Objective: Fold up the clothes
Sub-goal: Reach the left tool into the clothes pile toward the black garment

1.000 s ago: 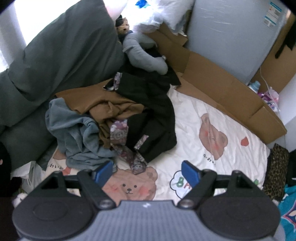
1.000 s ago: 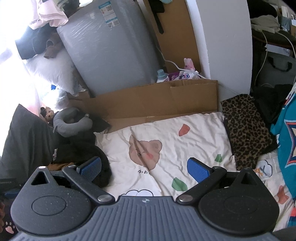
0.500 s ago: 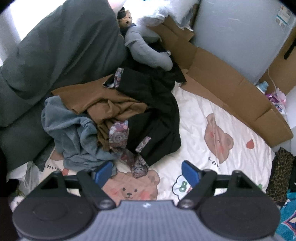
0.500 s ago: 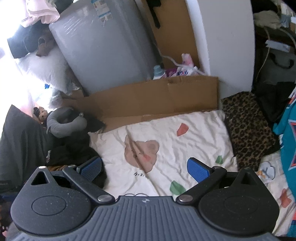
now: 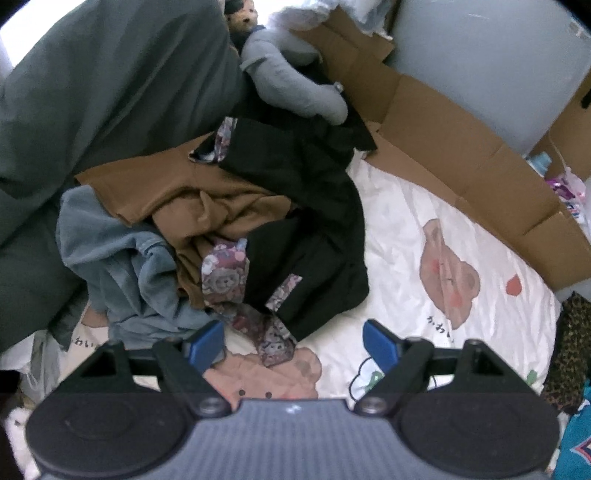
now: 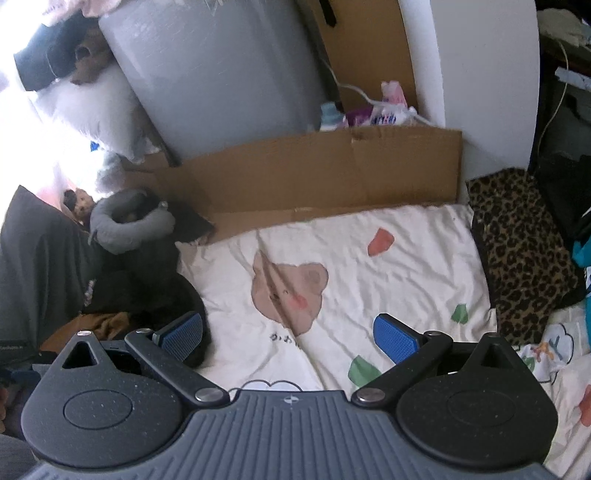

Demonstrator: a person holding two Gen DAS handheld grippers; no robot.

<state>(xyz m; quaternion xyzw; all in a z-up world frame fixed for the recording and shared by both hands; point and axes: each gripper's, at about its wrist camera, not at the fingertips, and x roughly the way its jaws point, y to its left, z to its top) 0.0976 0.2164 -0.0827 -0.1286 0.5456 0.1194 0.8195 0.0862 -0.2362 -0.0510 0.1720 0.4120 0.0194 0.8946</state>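
A heap of clothes lies on the white bear-print bedsheet (image 5: 413,206): a black garment (image 5: 306,206) with patterned floral trim (image 5: 225,277), a brown garment (image 5: 192,199) under it, and a blue-grey one (image 5: 122,266) at the left. My left gripper (image 5: 293,345) hovers open just in front of the heap's near edge, nothing between its blue pads. In the right wrist view the black garment (image 6: 155,295) shows at the left. My right gripper (image 6: 290,334) is open over the bare bedsheet (image 6: 369,280), holding nothing.
A dark grey duvet (image 5: 92,92) rises left of the heap. A grey neck pillow (image 5: 291,85) and a small teddy (image 5: 243,14) sit behind it. Flattened cardboard (image 6: 325,173) lines the bed's far edge before a grey panel (image 6: 221,74). A leopard-print cloth (image 6: 524,251) lies at right.
My left gripper has moved closer to the clothes heap, which now looks larger and nearer. The right gripper's view has shifted slightly toward the cardboard. Both stayed open.
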